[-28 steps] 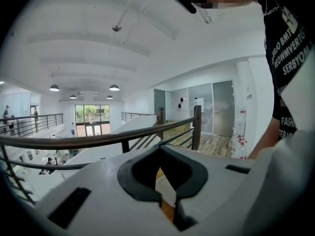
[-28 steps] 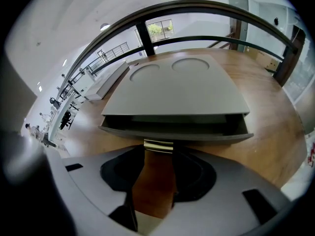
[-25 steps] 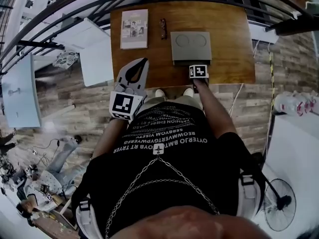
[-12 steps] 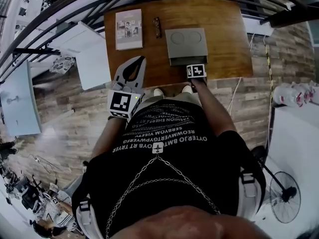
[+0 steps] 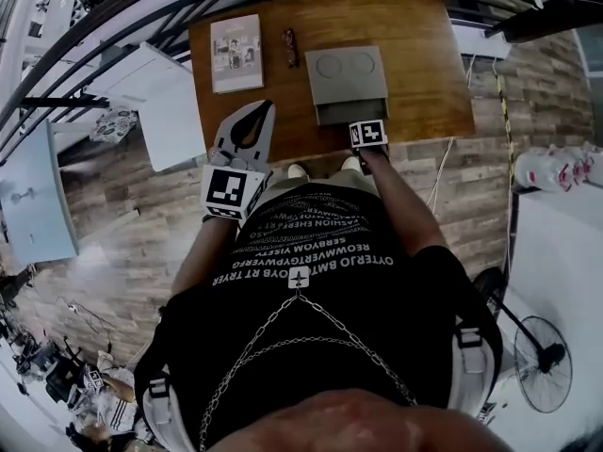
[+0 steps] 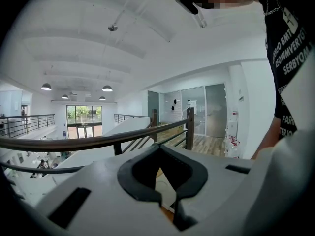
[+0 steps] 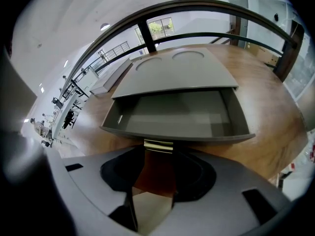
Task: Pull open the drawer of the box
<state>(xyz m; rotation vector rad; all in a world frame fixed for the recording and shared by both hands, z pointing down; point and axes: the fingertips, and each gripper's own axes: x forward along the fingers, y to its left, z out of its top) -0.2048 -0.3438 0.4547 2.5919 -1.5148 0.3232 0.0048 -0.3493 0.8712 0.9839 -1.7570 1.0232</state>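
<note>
Two jaws wide, right gripper (image 7: 157, 156) clamping drawer handle (image 7: 158, 145)

- A wooden table (image 7: 266, 112) lies beneath the right gripper (image 7: 156, 149), with a dark railing (image 7: 197, 6) beyond it.
- Far ahead of the left gripper (image 6: 160, 149) are tall windows (image 6: 83, 114), with round ceiling lamps (image 6: 107, 88) above.
- A wood-plank floor (image 5: 122, 234) lies below the left gripper.
</note>
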